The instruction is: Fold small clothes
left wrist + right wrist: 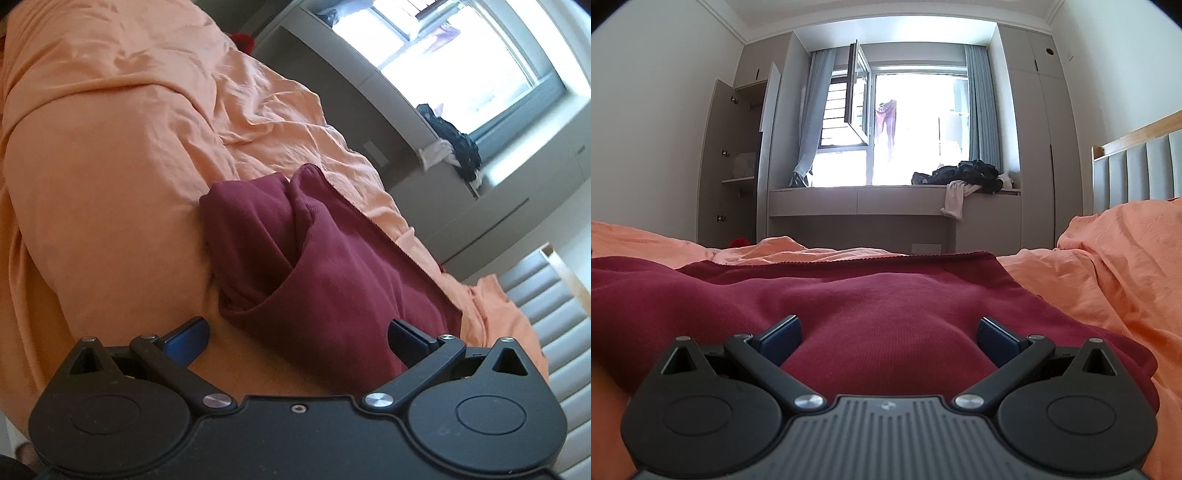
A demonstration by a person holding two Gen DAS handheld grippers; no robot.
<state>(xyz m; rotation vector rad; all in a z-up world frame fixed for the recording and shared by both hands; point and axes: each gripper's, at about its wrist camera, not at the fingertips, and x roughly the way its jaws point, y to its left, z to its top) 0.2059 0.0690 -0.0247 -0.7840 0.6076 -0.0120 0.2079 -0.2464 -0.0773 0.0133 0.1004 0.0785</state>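
A dark red knit garment (332, 266) lies on an orange bedsheet (110, 184), with a folded sleeve or flap bunched on its left side. My left gripper (297, 338) is open, its blue-padded fingers spread at the garment's near edge, holding nothing. In the right wrist view the same garment (868, 302) spreads flat in front. My right gripper (888, 336) is open and low over the near part of the cloth, holding nothing.
The rumpled orange sheet (1108, 266) covers the bed. A padded grey headboard (1137, 173) stands at the right. Beyond the bed is a window bench (886, 201) with a heap of dark clothes (964, 173), and an open wardrobe (738, 155) at the left.
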